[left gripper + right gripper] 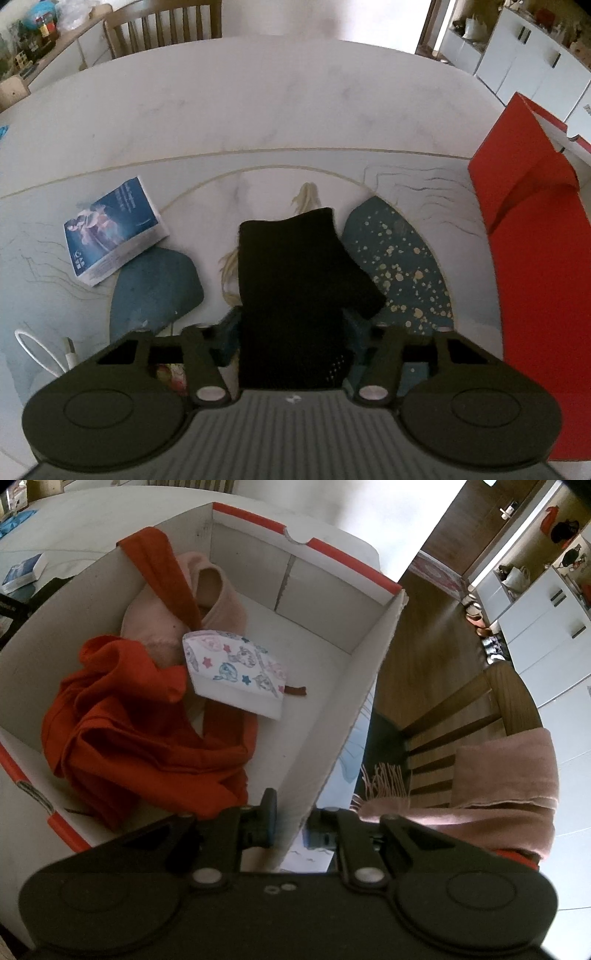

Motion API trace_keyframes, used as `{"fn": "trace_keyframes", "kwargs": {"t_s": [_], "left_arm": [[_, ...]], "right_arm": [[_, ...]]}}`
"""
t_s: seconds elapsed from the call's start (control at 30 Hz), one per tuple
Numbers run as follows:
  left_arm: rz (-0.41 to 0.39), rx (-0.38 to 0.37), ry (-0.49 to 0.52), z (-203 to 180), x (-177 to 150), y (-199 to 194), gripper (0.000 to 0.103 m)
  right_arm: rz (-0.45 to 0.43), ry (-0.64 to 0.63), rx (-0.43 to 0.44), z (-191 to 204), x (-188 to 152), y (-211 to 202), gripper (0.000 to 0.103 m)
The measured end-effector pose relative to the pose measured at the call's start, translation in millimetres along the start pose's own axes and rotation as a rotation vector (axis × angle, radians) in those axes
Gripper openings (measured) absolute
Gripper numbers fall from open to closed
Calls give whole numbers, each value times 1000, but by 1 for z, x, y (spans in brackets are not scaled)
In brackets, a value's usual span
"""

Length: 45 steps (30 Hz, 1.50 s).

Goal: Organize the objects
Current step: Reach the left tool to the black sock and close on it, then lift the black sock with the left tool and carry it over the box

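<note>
My right gripper (290, 825) pinches the red box's (334, 734) side wall. My left gripper (290, 338) clamps a black glove (295, 288) lying on the table (258, 110), long axis running straight away from me, thumb toward the box.

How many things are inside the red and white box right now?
3 that I can make out: a red cloth at the left, a pink cloth toward the back, and a patterned face mask lying on top between them. More may be hidden underneath.
</note>
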<state>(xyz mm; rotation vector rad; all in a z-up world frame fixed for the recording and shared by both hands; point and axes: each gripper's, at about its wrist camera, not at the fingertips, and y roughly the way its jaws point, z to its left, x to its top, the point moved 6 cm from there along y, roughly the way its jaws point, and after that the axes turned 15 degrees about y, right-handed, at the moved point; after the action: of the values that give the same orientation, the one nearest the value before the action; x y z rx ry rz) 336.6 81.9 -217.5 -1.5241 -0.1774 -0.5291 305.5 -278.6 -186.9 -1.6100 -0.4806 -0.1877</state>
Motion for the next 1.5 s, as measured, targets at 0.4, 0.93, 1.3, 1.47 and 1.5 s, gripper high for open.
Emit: {"fn": "trace_keyframes", "kwargs": {"t_s": [0.4,0.93,1.3,1.47,1.5], "left_arm": [[-98,-26,19,-7,0,-46,9],[-264,-166,174,-78,38,-155,9],[-321,-304,363,-174,72,-178,9],[-309,-337,432,-210,76,-170,9],[-304,-341,442,-215,77,-166,9]], "right_arm": [[-2,-5,-8,1,0,0,13],[-11,-1,3,1,-1,-2,12],[-11,1,5,1,0,-3,11],[-12,-1,6,1,0,-3,11],[-12,-1,7,2,0,-3,11]]}}
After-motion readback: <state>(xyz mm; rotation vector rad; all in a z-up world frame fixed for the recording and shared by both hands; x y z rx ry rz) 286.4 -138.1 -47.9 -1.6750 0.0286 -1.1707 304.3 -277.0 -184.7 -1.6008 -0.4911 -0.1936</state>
